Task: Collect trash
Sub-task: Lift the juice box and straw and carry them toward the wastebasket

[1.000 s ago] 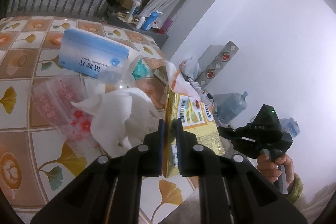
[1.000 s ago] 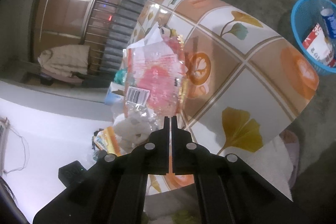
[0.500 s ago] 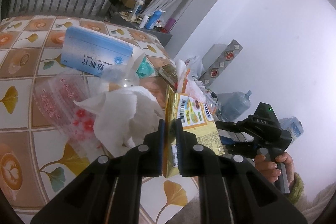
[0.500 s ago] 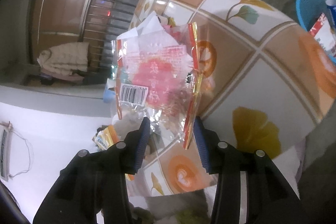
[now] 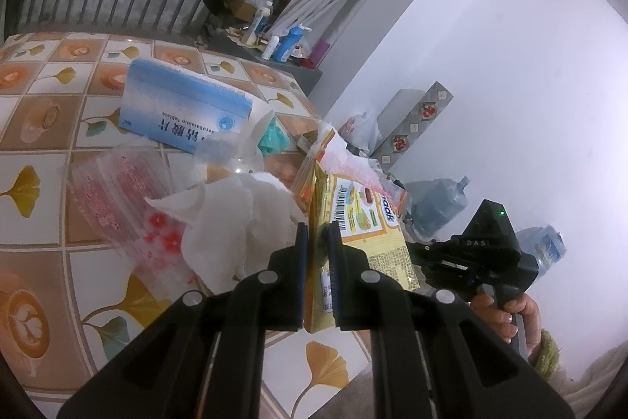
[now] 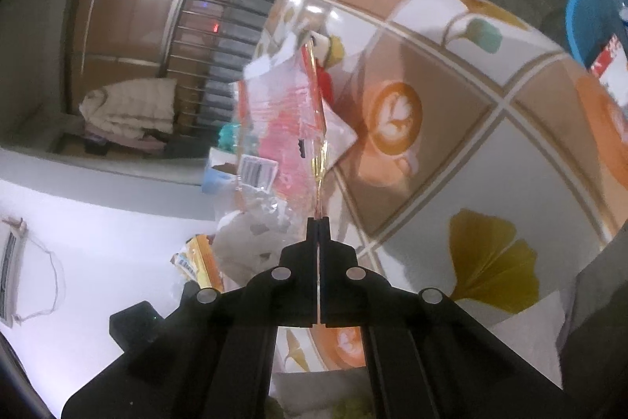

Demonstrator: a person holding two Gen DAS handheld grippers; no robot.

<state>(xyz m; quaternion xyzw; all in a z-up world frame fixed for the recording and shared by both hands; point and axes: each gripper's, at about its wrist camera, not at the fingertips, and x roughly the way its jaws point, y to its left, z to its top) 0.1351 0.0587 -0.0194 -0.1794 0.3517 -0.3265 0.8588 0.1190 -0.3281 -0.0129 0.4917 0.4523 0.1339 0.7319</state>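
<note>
Trash [image 5: 219, 222] is mostly lying heaped near the table [image 5: 35, 128] edge. Left hand-held gripper [image 5: 314, 242] is clamping a yellow packet [image 5: 365, 222]; right hand-held gripper [image 6: 318, 222], just closing, is pinching a clear wrapper [image 6: 282, 120]. Blue basket [image 6: 588, 22] is waiting on the floor.

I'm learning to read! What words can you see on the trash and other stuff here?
"...balamin Tablets", beside Chinese characters too blurred to read: blue box.
"...dak": yellow packet in the left claw; its small print and barcode digits are too tiny.
"DAS": right claw body.
Clear red wrapper: printing and barcode unreadable.
</note>
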